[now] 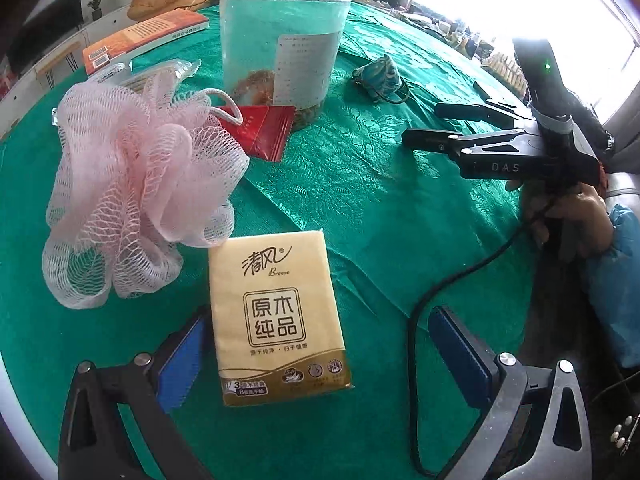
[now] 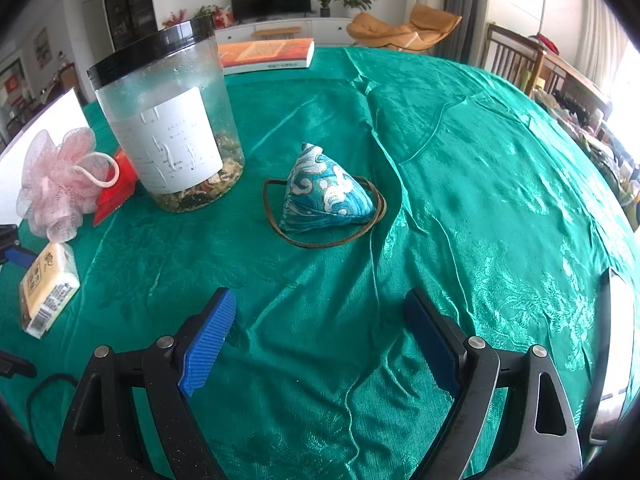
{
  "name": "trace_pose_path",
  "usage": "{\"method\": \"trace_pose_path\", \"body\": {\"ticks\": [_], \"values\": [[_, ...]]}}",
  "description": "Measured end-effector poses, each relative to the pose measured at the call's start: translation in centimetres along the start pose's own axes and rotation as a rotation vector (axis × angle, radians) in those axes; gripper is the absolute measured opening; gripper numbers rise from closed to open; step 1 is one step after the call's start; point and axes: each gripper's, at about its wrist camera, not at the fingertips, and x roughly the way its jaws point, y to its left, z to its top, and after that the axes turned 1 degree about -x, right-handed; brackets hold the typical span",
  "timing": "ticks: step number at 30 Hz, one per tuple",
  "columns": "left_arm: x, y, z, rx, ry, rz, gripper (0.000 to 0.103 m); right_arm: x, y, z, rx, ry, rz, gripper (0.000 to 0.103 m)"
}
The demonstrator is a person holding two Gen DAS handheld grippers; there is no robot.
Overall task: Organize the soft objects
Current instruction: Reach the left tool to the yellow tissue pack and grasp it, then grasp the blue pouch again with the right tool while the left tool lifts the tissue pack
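Soft objects lie scattered on the green tablecloth point(image 2: 460, 168), all of them around the clear jar point(image 2: 168, 120), which serves as the landmark here. Largest is the pink mesh bath pouf point(image 1: 136, 184), lying just left of the jar and touching the red packet point(image 1: 264, 132) at the jar's foot. Next is the yellow tissue pack point(image 1: 276, 320), flat on the cloth in front of the jar, nearer the camera than the pouf. Smallest is the blue patterned pouch point(image 2: 324, 192), to the right of the jar, ringed by its own brown cord.

The left gripper point(image 1: 320, 356) has its fingers spread wide, one pad beside the tissue pack's left edge, not yet closing; this looks like a lineup for a grasp across the pack's width. The right gripper point(image 2: 320, 340) also has spread fingers, holding nothing, aimed toward the pouch but well short of it.
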Motion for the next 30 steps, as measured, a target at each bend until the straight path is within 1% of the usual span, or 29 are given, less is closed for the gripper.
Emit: {"method": "trace_pose_path", "body": {"ticks": [3,4,5,6,7,9,11,13,15,16,17,19,21,22,23,24,26,27,30], "values": [[0.3,0.1,0.5,-0.045,-0.039,0.075,0.100,0.0,0.0,0.1,0.000,0.000,0.004,0.089],[0.2,0.3,0.5,-0.070,-0.062,0.098,0.090,0.1,0.1,0.1,0.000,-0.001,0.007,0.089],[0.0,0.3,0.5,-0.095,-0.085,0.144,0.068,0.1,0.1,0.2,0.000,-0.002,0.011,0.089],[-0.2,0.5,0.5,-0.122,-0.097,0.205,0.055,0.1,0.0,0.2,0.002,-0.003,0.018,0.089],[-0.3,0.9,0.4,-0.159,-0.100,0.218,0.053,0.0,-0.2,0.2,0.008,-0.004,0.031,0.089],[-1.3,1.9,-0.7,-0.269,-0.144,0.172,0.053,-0.3,-1.0,0.3,0.042,-0.006,0.068,0.087],[-2.5,2.6,-2.3,-0.363,-0.181,0.159,0.052,-0.7,-2.6,0.3,0.116,-0.013,0.091,0.087],[-3.6,3.2,-4.0,-0.432,-0.218,0.149,0.053,-1.0,-4.5,0.4,0.209,-0.023,0.120,0.087],[-4.4,3.4,-5.1,-0.469,-0.246,0.157,0.053,-0.8,-5.7,1.3,0.269,-0.010,0.140,0.087],[-4.8,3.5,-5.4,-0.476,-0.257,0.173,0.052,-0.6,-5.6,2.0,0.257,-0.004,0.148,0.087],[-5.3,3.5,-5.6,-0.478,-0.268,0.187,0.052,-0.4,-5.0,3.0,0.211,-0.001,0.141,0.087],[-6.3,3.6,-5.6,-0.491,-0.295,0.193,0.052,0.2,-3.0,4.8,0.089,0.001,0.098,0.087],[-7.4,3.6,-5.5,-0.503,-0.325,0.194,0.053,1.6,-1.5,6.4,0.017,0.027,0.115,0.087],[-8.2,3.7,-5.5,-0.505,-0.341,0.199,0.053,2.5,-1.2,6.9,0.009,0.047,0.137,0.083],[-9.0,3.6,-5.5,-0.504,-0.358,0.206,0.053,3.3,-1.1,7.1,0.013,0.077,0.147,0.058],[-9.8,3.7,-5.7,-0.504,-0.374,0.208,0.053,4.0,-1.3,7.3,0.024,0.114,0.127,0.050],[-11.3,3.8,-5.9,-0.509,-0.403,0.212,0.052,3.5,-2.3,7.9,0.091,0.098,0.152,0.049],[-12.0,4.0,-5.9,-0.514,-0.419,0.211,0.053,2.8,-2.7,8.2,0.116,0.080,0.145,0.049],[-14.5,4.4,-6.2,-0.531,-0.472,0.213,0.053,-0.3,-3.6,9.8,0.153,-0.001,0.133,0.049]]}}
